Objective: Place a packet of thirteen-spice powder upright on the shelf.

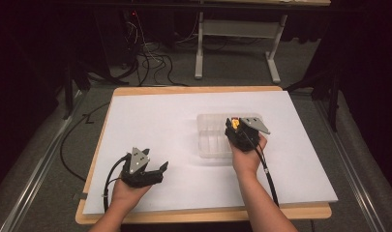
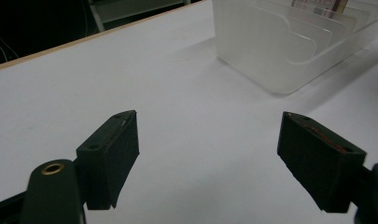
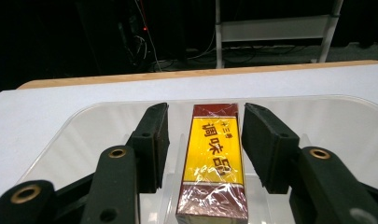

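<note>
Table (image 1: 300,212): wooden top, covered by a white sheet (image 1: 155,125).

Clear plastic divided bin (image 1: 210,137): on the sheet, ahead of and to the right of the left gripper's jaws; in the left gripper view its near corner (image 2: 270,56) stands beyond the right-hand jaw, well apart from both.

Left gripper (image 1: 152,169): held low over the bare sheet, jaws spread wide with nothing between them (image 2: 207,158).

Right gripper (image 1: 234,126): held over the bin's right part, jaws apart (image 3: 203,144), one on each side of the box; narrow gaps show on both sides, not clamped.

Red-and-yellow wrapped box (image 3: 214,163): printed with Chinese characters, between the right gripper's fingers, inside the bin. Which compartment cannot be told.
</note>
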Demonstrator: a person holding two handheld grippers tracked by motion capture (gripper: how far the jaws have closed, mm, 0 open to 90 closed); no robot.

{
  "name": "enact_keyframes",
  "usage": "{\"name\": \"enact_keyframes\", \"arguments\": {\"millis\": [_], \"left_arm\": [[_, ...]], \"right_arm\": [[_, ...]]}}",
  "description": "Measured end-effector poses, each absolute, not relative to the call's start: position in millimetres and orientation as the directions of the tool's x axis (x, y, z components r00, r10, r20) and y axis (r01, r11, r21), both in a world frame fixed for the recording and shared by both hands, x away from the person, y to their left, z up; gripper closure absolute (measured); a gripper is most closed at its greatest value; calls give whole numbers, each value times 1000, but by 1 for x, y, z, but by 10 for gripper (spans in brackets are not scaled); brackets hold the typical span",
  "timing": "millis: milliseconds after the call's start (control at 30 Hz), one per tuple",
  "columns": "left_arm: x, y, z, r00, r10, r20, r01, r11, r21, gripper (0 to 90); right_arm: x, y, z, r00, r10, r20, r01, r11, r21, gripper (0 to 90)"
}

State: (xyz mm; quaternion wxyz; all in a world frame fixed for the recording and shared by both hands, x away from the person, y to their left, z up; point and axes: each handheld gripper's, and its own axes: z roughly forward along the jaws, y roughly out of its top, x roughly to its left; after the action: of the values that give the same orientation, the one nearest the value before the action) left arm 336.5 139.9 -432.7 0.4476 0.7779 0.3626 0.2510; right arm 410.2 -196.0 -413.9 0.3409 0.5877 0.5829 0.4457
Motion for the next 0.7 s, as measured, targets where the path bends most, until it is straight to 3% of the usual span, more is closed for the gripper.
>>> {"name": "enact_keyframes", "arguments": {"millis": [500,700], "left_arm": [[336,141,-432,607,792,64,342,-333,879,213],[337,140,-432,609,792,39,352,-314,882,213]], "right_arm": [[391,-203,-402,-150,981,121,377,-57,925,472],[376,-207,-397,-236,965,114,377,-17,926,382]]}}
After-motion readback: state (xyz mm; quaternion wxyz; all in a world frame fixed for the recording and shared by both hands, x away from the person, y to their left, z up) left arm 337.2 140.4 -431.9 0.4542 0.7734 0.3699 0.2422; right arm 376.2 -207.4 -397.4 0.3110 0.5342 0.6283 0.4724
